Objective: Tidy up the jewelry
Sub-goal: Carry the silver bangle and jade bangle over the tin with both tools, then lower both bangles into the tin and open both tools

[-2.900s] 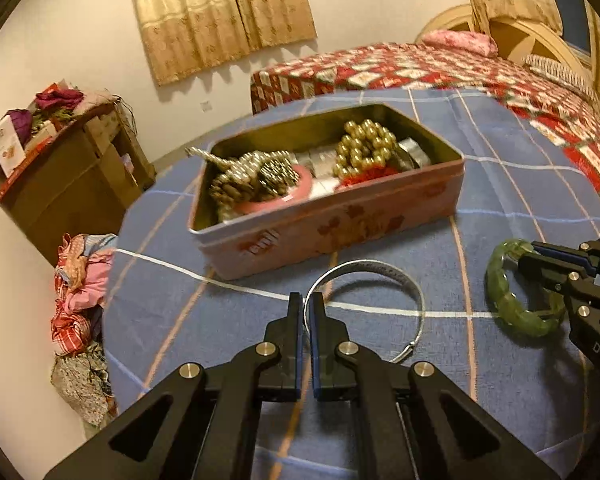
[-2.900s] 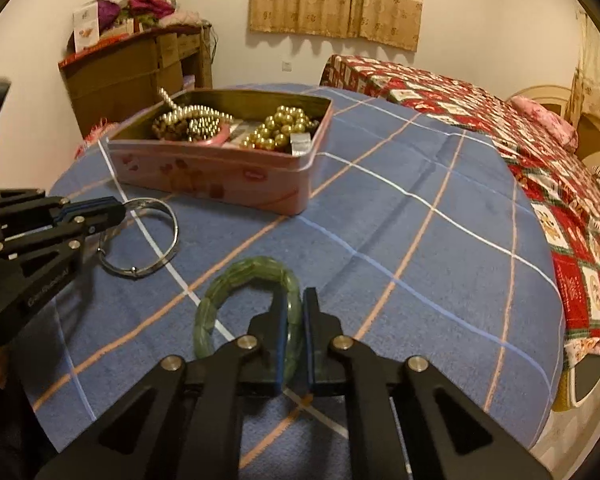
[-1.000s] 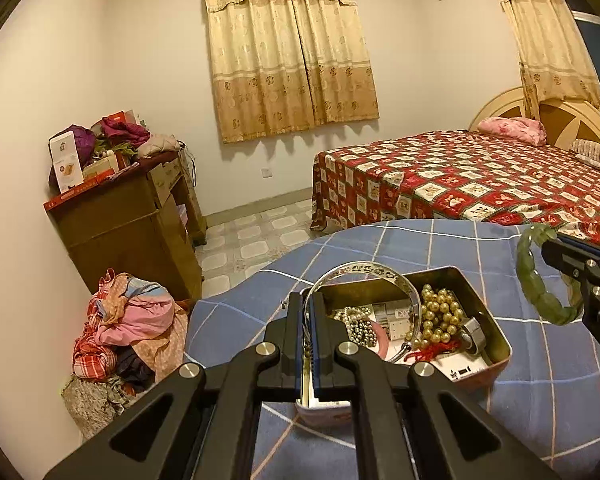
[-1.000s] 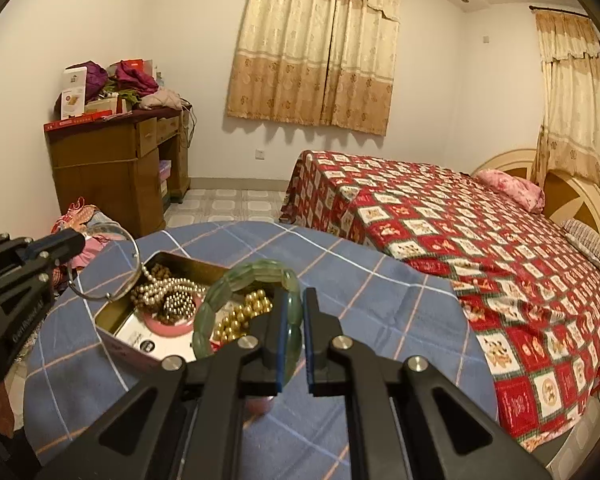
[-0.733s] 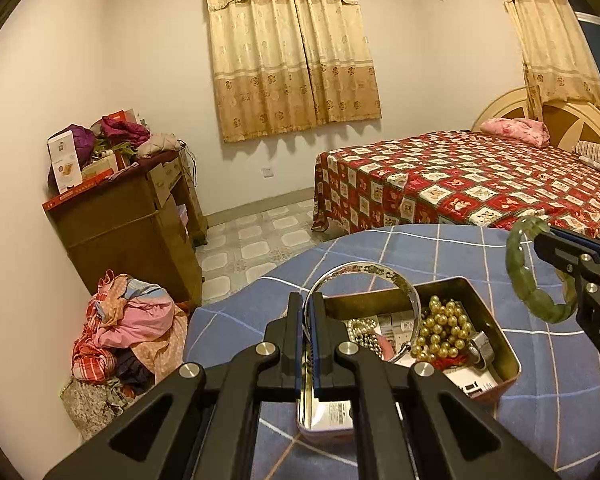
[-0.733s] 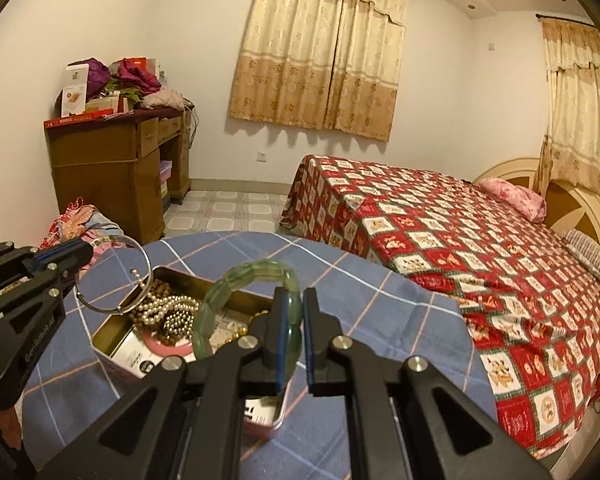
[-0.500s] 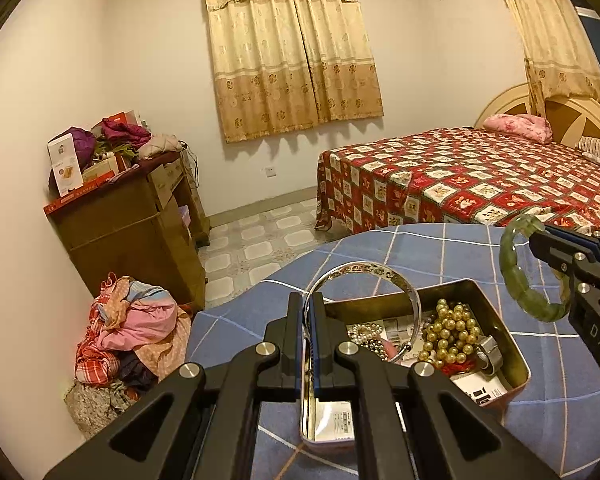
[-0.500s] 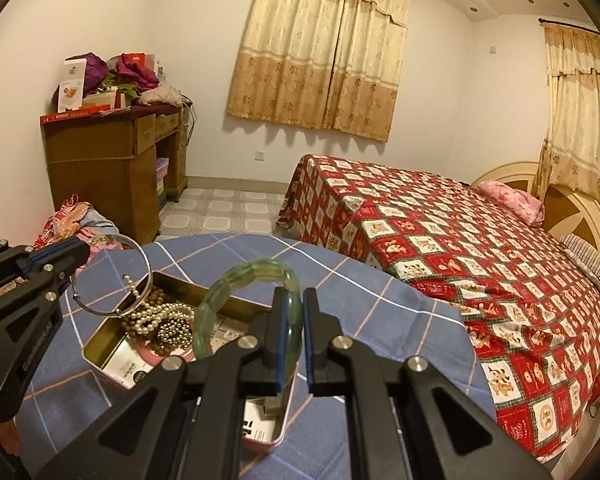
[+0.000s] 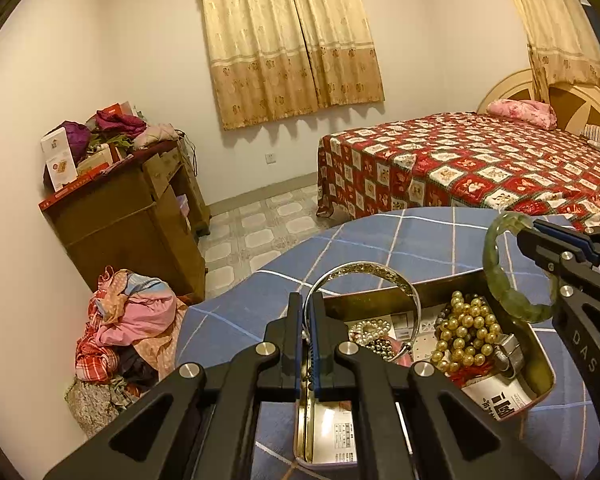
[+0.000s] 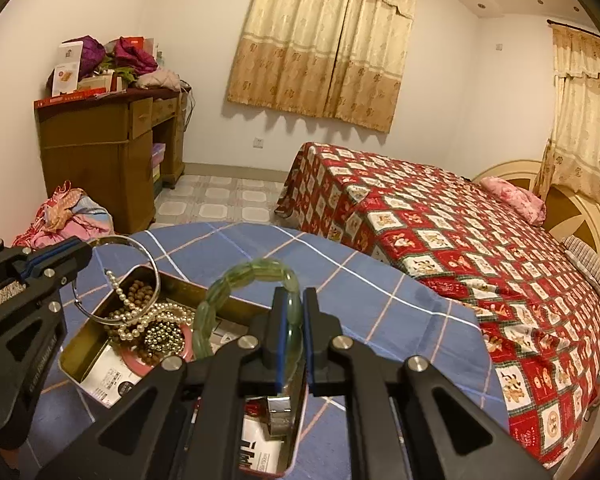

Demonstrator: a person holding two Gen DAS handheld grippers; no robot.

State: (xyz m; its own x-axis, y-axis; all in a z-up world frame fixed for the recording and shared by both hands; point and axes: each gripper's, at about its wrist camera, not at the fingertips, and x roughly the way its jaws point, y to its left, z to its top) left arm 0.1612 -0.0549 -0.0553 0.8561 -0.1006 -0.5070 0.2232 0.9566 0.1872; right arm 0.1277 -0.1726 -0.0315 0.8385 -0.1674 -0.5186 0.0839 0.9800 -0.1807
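Green stone bangle [image 10: 244,292] is pinched in my right gripper [image 10: 292,340], jaws clamped on its rim, and it hangs over the near end of the open tin [image 10: 76,348] on the bench [image 10: 380,280]. My left gripper [image 9: 309,344] has its jaws clamped on the thin silver bangle [image 9: 372,276], which sits above the tin's left end, so both pieces are right over where they belong but not in yet. What worries me: the silver one is held by just a sliver of rim, so if I tilt it could swing and snag the pearl strand [image 10: 128,320] piled underneath, dragging it out when I pull back. The green one looks heavy and slick, and letting go from up here could crack it against the tin wall or bounce it onto the blue checked cloth. Both grippers are also close together, so lowering at once risks a knock. Count so far: two bangles in hand, one tin, and inside it I make out one pearl strand, one bunch of gold beads [image 9: 464,332], one pink ring-shaped thing [image 10: 140,360] and some printed cards; anything deeper I can't tell.
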